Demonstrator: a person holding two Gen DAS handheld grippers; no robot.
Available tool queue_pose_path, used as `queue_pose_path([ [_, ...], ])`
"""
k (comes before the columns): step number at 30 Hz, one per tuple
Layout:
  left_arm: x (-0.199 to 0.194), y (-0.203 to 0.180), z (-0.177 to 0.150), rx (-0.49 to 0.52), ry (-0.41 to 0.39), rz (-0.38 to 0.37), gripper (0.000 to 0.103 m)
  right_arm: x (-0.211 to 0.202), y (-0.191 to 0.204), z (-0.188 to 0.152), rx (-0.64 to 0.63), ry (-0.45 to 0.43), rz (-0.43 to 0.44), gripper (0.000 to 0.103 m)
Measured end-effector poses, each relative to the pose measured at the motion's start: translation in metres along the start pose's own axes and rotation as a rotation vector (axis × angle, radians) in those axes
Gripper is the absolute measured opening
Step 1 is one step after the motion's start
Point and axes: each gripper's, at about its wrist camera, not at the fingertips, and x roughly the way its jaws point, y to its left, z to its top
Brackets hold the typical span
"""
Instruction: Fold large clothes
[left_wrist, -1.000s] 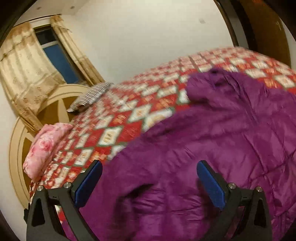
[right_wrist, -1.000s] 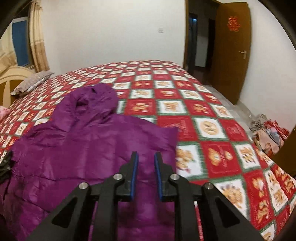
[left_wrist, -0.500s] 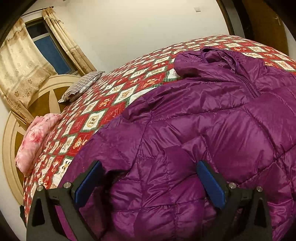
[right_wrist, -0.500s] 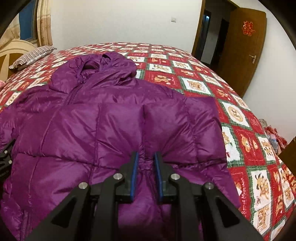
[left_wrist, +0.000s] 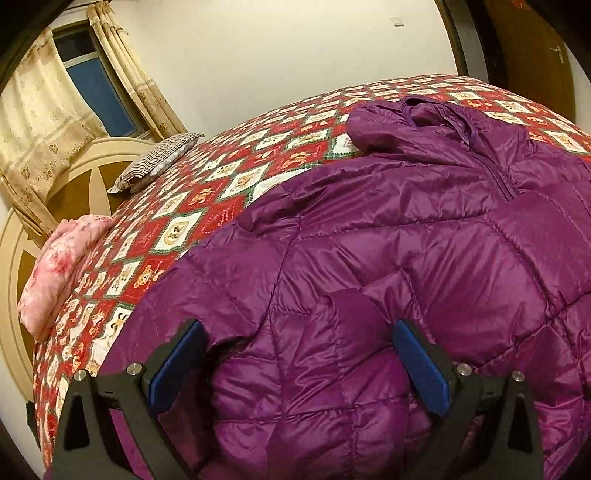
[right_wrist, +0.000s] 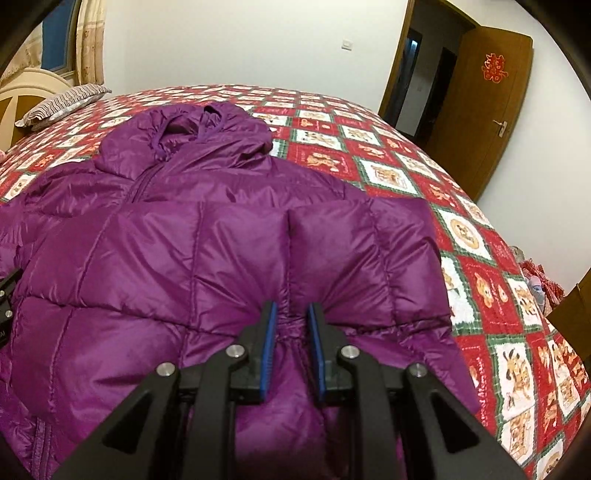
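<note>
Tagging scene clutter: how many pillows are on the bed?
2. A striped pillow lies by the headboard; a pink floral pillow sits at the bed's near-left edge. The purple jacket may hide more.

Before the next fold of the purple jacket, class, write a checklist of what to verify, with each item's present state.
1. Right gripper shut on a pinch of the purple jacket: ok.
2. Left gripper has hold of the fabric: not ok; its fingers stand wide open with the jacket bulging between them.
3. Hood lies flat at the far end: ok.
4. Zipper closed: cannot tell lower down.
5. Bedspread beyond the jacket free for folding: ok.
6. Striped pillow apart from the jacket: ok.
</note>
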Motion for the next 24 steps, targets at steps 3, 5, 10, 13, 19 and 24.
queue_pose_path([
  [3, 0.001, 0.001, 0.000, -0.006, 0.002, -0.008, 0.102, 0.000, 0.001, -0.001, 0.002, 0.000, 0.000, 0.021],
  [5, 0.001, 0.001, 0.000, -0.010, 0.003, -0.012, 0.102, 0.001, 0.001, -0.001, 0.002, 0.000, 0.000, 0.021],
  [10, 0.003, 0.003, -0.001, -0.020, 0.007, -0.025, 0.102, 0.000, -0.001, 0.002, 0.009, 0.011, 0.019, 0.021],
  [13, 0.004, 0.005, -0.001, -0.033, 0.010, -0.041, 0.102, -0.011, -0.010, 0.008, 0.066, 0.014, 0.082, 0.022],
  [19, 0.004, 0.007, -0.001, -0.041, 0.011, -0.050, 0.102, -0.042, 0.032, 0.028, 0.007, -0.037, 0.191, 0.036],
  [24, 0.004, 0.008, -0.002, -0.051, 0.013, -0.060, 0.102, -0.019, 0.064, 0.016, -0.044, 0.014, 0.237, 0.038],
])
